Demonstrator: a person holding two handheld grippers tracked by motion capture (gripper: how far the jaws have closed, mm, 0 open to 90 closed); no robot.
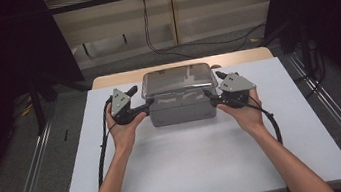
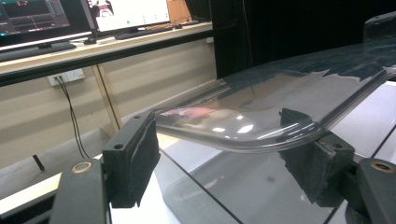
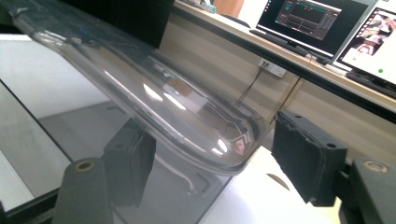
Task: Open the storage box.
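Clear plastic lid (image 1: pixel 176 80) on a grey box (image 1: pixel 180 108) is flanked mid-table by both claws. Left claw (image 2: pixel 224 154) straddles its rim, unclenched. Right claw (image 3: pixel 219 168) likewise, ungripped: uneven closing could tilt or slip it.

Both forearms reach in from the near edge, bare and angled slightly inward. The left hand (image 1: pixel 123 128) grips the left hand-held gripper (image 1: pixel 145 105) from below, its jaws pointing right and standing apart. The right hand (image 1: pixel 245 113) cradles the right hand-held gripper (image 1: pixel 209 96) the same way, its jaws pointing left, also parted. A cable trails from each back along its arm.
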